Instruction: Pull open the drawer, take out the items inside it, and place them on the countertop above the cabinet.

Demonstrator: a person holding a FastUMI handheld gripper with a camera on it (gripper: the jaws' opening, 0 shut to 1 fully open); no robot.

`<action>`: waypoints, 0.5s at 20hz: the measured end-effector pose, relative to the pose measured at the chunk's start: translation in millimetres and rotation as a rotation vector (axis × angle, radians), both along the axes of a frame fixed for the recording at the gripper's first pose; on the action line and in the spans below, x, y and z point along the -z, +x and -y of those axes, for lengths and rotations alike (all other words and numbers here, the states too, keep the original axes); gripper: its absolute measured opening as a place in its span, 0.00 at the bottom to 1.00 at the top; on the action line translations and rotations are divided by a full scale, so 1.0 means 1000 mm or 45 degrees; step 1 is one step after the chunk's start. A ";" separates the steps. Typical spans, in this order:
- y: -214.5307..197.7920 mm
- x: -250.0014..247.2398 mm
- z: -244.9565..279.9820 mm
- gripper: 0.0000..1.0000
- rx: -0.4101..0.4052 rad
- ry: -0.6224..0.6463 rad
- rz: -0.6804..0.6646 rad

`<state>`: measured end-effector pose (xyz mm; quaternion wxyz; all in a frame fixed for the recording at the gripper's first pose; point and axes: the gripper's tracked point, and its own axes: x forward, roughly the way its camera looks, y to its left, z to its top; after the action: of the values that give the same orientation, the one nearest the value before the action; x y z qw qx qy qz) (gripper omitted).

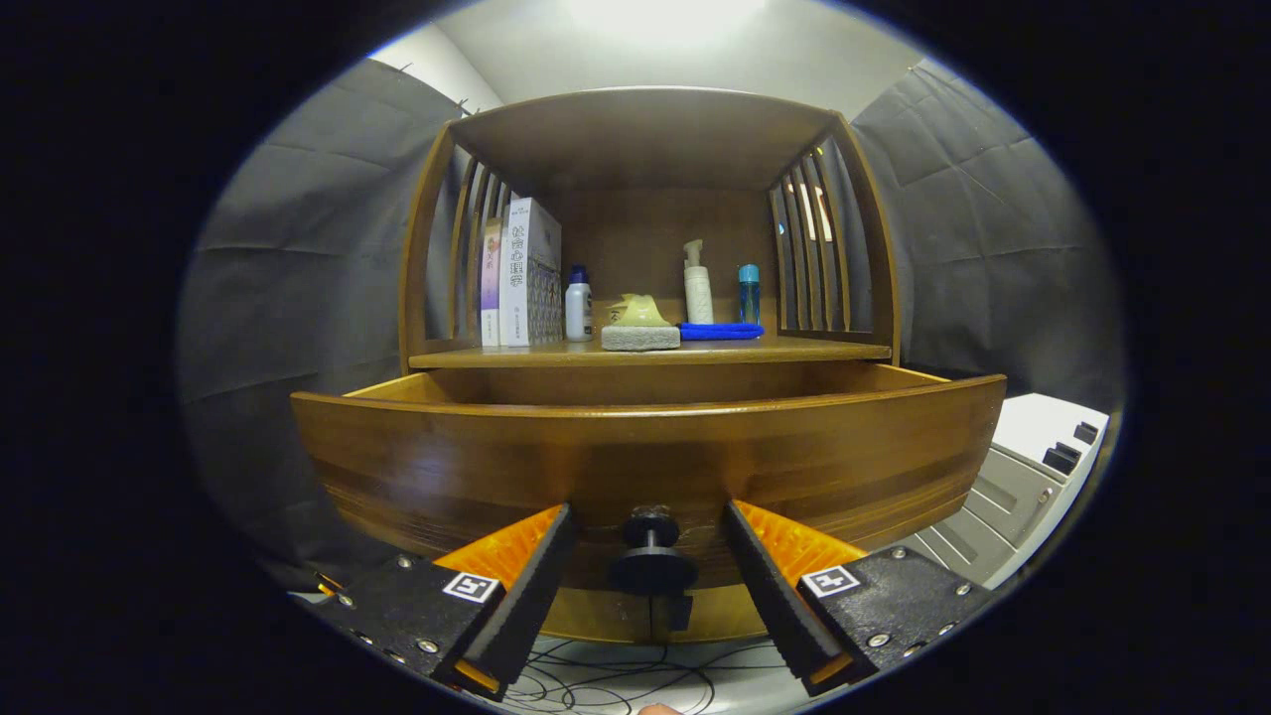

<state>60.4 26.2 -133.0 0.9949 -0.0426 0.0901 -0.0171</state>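
Our gripper [650,556] stands wide, the knob [651,558] between its fingers untouched; the drawer [645,457] ahead is already out.

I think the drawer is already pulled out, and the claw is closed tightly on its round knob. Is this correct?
Not quite. The drawer is pulled out, but the claw is open: in the gripper view the round knob sits between the two fingers with a clear gap on each side, so neither finger presses on it.
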 end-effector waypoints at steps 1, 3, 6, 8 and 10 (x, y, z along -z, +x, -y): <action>0.003 -0.003 0.000 0.95 -0.002 0.001 0.015; 0.009 0.000 0.000 0.95 0.002 0.025 -0.002; 0.019 -0.002 0.000 0.95 0.007 0.041 -0.016; 0.027 -0.001 0.000 0.95 0.009 0.038 -0.017; 0.034 -0.001 0.000 0.95 0.011 0.039 -0.024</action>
<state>94.2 26.3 -131.9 0.9944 -0.0272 0.0999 -0.0196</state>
